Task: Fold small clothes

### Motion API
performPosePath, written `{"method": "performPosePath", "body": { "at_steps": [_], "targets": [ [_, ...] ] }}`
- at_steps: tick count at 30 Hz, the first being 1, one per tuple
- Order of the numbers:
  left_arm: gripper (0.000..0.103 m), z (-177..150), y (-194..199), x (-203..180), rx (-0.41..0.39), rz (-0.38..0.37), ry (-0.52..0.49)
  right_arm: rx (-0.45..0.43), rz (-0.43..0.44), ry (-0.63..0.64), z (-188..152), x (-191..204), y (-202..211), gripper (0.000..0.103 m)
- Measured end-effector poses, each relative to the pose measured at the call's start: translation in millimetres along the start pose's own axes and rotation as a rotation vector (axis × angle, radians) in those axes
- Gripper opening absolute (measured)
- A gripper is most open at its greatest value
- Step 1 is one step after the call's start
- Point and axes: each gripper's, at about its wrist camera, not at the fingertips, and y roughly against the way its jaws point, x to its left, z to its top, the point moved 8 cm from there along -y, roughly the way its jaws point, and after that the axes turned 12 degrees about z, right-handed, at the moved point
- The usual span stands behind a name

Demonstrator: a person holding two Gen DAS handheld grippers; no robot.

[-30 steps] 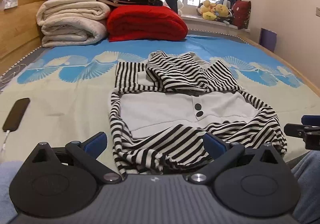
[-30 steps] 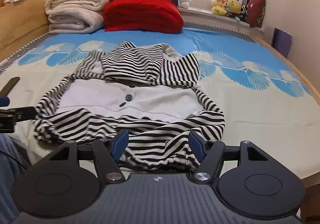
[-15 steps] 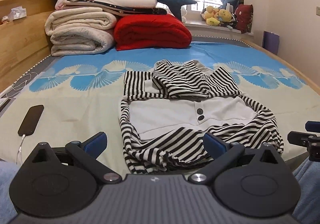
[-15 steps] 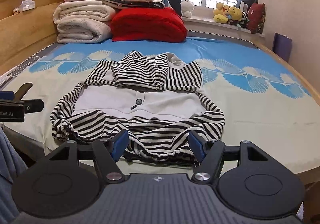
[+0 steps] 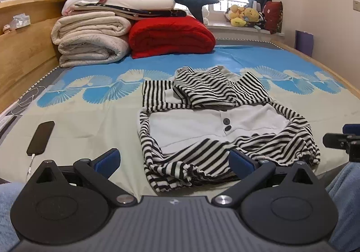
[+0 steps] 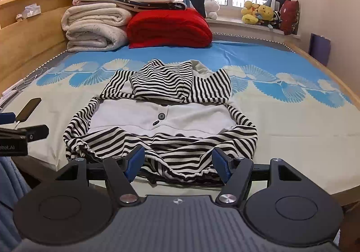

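A small black-and-white striped garment (image 5: 216, 116) with a white front panel and two dark buttons lies partly folded on the bed, sleeves and hood laid over its far part. It also shows in the right wrist view (image 6: 164, 114). My left gripper (image 5: 174, 158) is open and empty, held back from the garment's near hem. My right gripper (image 6: 178, 162) is open and empty, just short of the near hem. Each gripper's tip shows at the edge of the other's view.
A black phone (image 5: 41, 137) on a cable lies left of the garment. Folded white blankets (image 5: 90, 40), a red blanket (image 5: 171, 35) and a shark plush are stacked at the bed's far end. A wooden headboard (image 5: 20, 49) runs along the left. My knees are at the near edge.
Both grippers have drawn back and risen from the garment; the near hem now lies farther from the fingers. The garment has not moved.
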Motion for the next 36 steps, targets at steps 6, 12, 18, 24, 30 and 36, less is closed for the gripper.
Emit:
{"method": "performPosePath", "body": {
  "at_steps": [6, 12, 18, 24, 30, 36],
  "targets": [
    [0.102, -2, -11, 0, 0.029, -0.049, 0.033, -0.003, -0.031, -0.025, -1, -1, 9, 0.068],
    [0.102, -2, -17, 1, 0.023, -0.102, 0.04, 0.004, -0.088, -0.052, 5, -3, 14, 0.068],
    [0.102, 0, -24, 9, 0.029, -0.117, 0.083, 0.03, -0.097, -0.052, 14, 2, 14, 0.068],
    [0.102, -3, -34, 12, 0.054, -0.114, 0.086, 0.029, -0.106, -0.079, 15, -1, 13, 0.068],
    [0.102, -3, -39, 10, 0.065, -0.102, 0.071, 0.057, -0.114, -0.066, 12, -6, 10, 0.068],
    [0.102, 6, -64, 32, 0.102, -0.062, 0.114, 0.021, -0.065, -0.142, 36, -45, 0, 0.075]
  ]
}}
